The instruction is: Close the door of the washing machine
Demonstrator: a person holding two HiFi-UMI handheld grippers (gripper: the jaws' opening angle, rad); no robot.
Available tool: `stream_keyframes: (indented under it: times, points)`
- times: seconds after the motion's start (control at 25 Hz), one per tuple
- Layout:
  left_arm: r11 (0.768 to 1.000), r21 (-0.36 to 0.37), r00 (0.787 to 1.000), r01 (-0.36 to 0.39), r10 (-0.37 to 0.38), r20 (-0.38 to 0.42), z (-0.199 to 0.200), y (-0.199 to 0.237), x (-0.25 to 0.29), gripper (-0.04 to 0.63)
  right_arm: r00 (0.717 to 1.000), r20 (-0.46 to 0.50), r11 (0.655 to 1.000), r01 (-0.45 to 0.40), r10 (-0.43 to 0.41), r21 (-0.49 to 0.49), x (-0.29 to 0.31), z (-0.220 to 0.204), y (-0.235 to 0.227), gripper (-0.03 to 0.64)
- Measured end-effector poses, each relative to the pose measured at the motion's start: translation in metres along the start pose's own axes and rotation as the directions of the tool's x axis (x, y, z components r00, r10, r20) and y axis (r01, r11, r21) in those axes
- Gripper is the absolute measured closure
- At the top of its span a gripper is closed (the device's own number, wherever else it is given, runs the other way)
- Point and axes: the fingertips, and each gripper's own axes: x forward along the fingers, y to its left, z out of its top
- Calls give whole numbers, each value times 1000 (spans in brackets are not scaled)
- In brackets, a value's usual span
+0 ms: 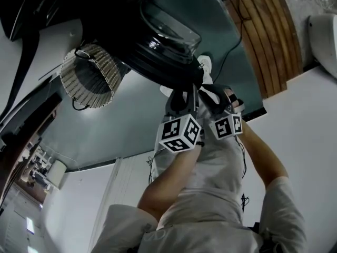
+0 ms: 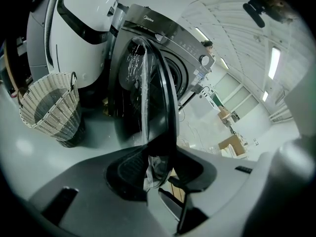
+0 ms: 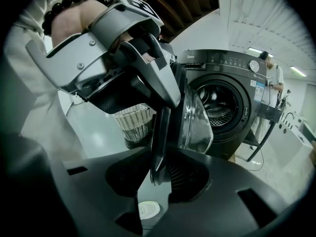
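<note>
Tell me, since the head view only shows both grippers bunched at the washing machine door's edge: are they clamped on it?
Observer: No. The left gripper straddles the rim of the door with its jaws apart, not pressing.
Operator: And the other one?
Observer: The right gripper also has the rim between open jaws, and floor shows through the gap on one side.
Operator: Is the door open or shut?
Observer: Open. The right gripper view shows the drum uncovered, with the door swung clear of it.
</note>
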Motion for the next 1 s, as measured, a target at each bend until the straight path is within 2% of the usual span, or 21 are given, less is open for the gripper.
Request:
stream_keyframes:
  times: [0.24, 0.52, 0.64, 0.84, 0.96, 1.0]
  points:
    - [1000, -21, 1000, 22, -22, -6, 6, -17, 12, 434, 1000, 9, 1000, 18, -18, -26, 8, 3, -17, 511]
    - [997, -44, 998, 64, -64, -19, 14, -37, 25, 426, 998, 25, 997, 65, -66, 35, 7, 0, -48, 543]
    - [992, -41, 993, 117, -119, -29, 19, -49, 33, 420, 997, 20, 994, 78, -80, 71, 4, -2, -66, 549]
    - [965, 4, 963, 263, -262, -65, 27, -75, 45, 423, 993, 2, 989, 118, -118, 85, 0, -4, -103, 549]
    - [935, 16, 931, 353, -350, -103, 29, -89, 50, 479, 994, -4, 992, 108, -108, 61, 0, -2, -121, 549]
    - [927, 25, 923, 373, -368, -115, 28, -92, 51, 519, 995, -9, 994, 101, -101, 49, 0, -1, -126, 549]
